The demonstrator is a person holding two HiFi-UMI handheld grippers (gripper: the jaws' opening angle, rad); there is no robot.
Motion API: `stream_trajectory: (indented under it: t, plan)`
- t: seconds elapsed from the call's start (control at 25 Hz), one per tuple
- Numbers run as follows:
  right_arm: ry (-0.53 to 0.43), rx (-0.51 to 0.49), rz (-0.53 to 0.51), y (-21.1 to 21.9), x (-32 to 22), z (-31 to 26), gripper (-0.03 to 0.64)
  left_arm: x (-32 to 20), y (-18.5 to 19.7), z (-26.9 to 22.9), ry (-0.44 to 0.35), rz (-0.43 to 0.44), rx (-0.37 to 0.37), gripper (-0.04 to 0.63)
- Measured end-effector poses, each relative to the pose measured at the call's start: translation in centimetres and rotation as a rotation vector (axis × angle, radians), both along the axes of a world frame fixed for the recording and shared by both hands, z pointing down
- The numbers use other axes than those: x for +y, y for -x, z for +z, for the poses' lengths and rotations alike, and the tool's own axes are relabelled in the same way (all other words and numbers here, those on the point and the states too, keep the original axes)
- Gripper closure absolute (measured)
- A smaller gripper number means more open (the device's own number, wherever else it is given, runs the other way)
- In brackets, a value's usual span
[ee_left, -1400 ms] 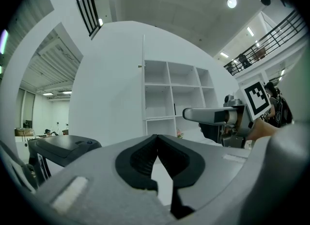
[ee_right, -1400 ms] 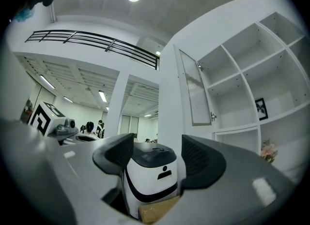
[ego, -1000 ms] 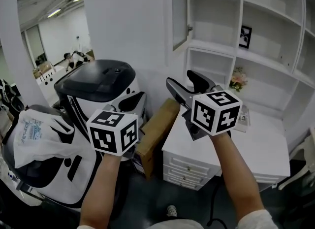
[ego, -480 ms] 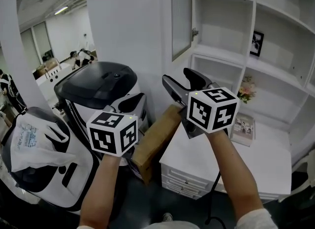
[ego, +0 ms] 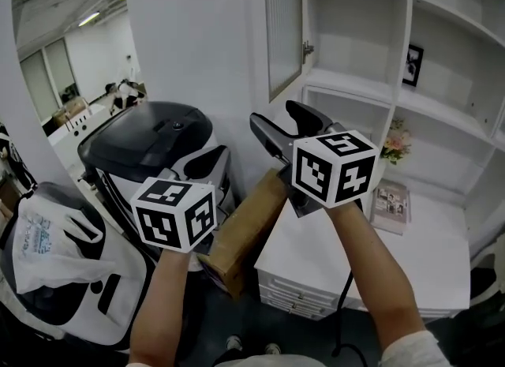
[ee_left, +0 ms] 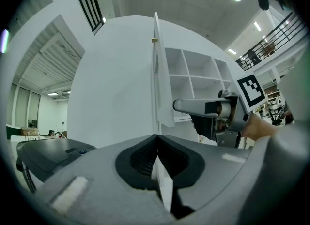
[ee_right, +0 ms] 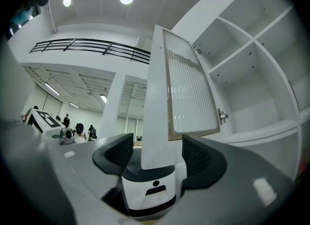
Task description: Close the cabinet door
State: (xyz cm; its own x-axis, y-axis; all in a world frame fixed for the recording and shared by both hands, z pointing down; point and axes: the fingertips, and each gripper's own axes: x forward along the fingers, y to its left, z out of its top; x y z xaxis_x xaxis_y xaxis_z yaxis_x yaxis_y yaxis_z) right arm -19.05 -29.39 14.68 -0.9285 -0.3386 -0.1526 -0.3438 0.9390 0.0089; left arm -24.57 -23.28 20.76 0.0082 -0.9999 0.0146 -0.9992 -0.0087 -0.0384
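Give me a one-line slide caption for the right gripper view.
Right gripper, fingers apart, aimed up at the open ribbed-glass cabinet door beside white shelves.

Cabinet door [ego: 282, 30] stands ajar at the left edge of the shelves [ego: 442, 113], above the tabletop [ego: 426, 239]; right gripper [ego: 278, 121] is just below and before it, left gripper [ego: 207, 162] further left before the bin [ego: 150, 140], and a box [ego: 245, 227] leans between bin and tabletop.

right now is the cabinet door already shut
No, the cabinet door stands swung out at a wide angle from the shelf unit.
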Motion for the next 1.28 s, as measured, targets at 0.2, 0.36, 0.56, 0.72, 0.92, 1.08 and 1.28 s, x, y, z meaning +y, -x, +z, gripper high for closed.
stream_trajectory:
  t: [0.2,0.36,0.56,0.72,0.92,1.08,1.28]
  plan:
    - [-0.016,-0.002,0.057,0.7,-1.1,-0.5,0.316,-2.0,1.0,-0.7,-0.022,0.071,-0.011,0.597]
    - [-0.035,-0.012,0.114,1.7,-1.0,-1.2,0.316,-3.5,2.3,-1.0,-0.032,0.149,-0.013,0.597]
    - [-0.05,-0.016,0.2,2.7,-0.9,-1.7,0.316,-5.1,3.3,-0.9,-0.036,0.26,-0.006,0.597]
    - [-0.045,-0.009,0.269,3.3,-1.3,-1.8,0.316,-5.7,3.7,-0.9,-0.041,0.339,0.005,0.597]
    - [-0.02,-0.019,0.336,3.8,-1.5,-1.7,0.357,-5.8,3.9,-0.7,-0.038,0.417,0.003,0.597]
    - [0.0,-0.009,0.383,3.9,-1.9,-1.2,0.374,-5.9,4.4,-0.7,-0.039,0.452,0.004,0.597]
    - [0.025,0.003,0.421,3.8,-2.4,-0.6,0.398,-5.9,4.7,-0.7,-0.037,0.48,0.009,0.597]
